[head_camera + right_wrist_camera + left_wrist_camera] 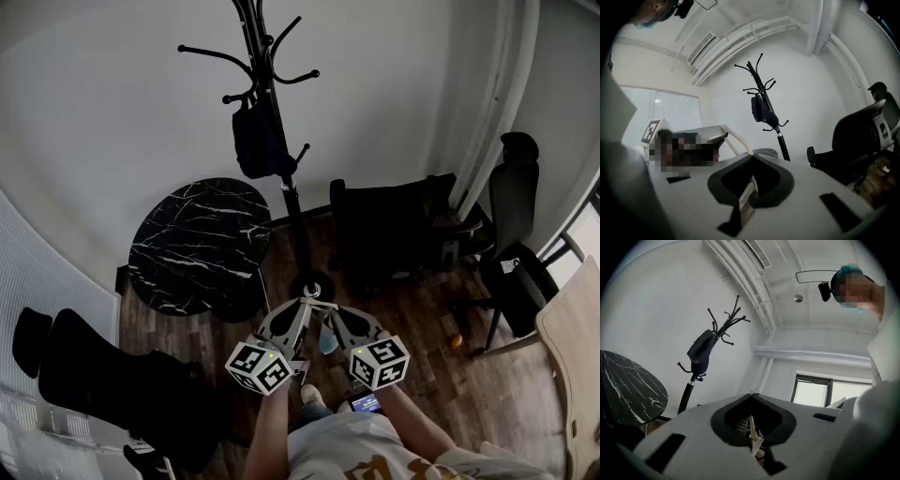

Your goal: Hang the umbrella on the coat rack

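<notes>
The black coat rack [272, 84] stands by the white wall, its round base [311, 286] on the wood floor. A dark folded umbrella [261, 141] hangs from one of its hooks, apart from both grippers. The left gripper view shows the same rack [723, 329] and umbrella [701, 350] far off, and so does the right gripper view, with rack [761, 79] and umbrella [761, 110]. My left gripper [302, 303] [751, 397] and right gripper [330, 309] [751, 158] are held close to the person's body, tips nearly touching each other. Both are shut and hold nothing.
A round black marble table [202, 244] stands left of the rack. Black office chairs stand to its right [394, 225] and far right [511, 253], another at lower left [103, 375]. A pale wooden chair [572, 347] is at the right edge.
</notes>
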The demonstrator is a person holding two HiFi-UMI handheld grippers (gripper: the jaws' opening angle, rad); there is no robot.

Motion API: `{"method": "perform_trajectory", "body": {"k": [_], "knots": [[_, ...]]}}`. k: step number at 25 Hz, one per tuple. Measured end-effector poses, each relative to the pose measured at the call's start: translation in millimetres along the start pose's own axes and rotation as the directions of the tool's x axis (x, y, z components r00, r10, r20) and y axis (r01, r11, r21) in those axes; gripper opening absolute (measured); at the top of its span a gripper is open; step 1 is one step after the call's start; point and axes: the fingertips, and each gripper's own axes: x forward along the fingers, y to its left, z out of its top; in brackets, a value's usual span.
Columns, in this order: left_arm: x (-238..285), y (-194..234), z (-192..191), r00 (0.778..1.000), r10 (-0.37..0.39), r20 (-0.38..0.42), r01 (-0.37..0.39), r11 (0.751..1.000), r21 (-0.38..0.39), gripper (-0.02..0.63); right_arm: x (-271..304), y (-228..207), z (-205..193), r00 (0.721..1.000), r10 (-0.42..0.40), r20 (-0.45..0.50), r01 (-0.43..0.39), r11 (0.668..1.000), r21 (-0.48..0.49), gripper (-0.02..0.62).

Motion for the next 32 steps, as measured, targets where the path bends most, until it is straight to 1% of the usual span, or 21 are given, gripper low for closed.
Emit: {"method": "perform_trajectory", "body": {"k": [7,12,17,25,32], "knots": [[0,-4,-1,1.0,0.004,0.003,-0.004,1.0,0.004,0.018,-1,-1,0,1.0,0.006,-0.003,-0.006,1.0,-0.011,0.012],[3,-1,0,1.0,0.008,0.005,-0.008,1.0,0.0,0.018,3,-4,1,1.0,0.017,-0.007,-0.017,1.0,0.007,0.012],[11,6,0,1.0,0.006,0.005,-0.006,1.0,-0.007,0.018,13,-8,0,1.0,0.023,-0.02,-0.024,1.0,-0.005,0.012],[33,38,1,1.0,0.009,0.003,-0.009,1.0,-0.026,0.018,45,-22,1,0.999,0.027,-0.036,-0.027,1.0,-0.003,0.012],[70,82,8,1.0,-0.013,-0.015,0.012,0.999,-0.046,0.018,97,-47,8,0.999,0.011,-0.051,-0.01,1.0,0.008,0.012]]}}
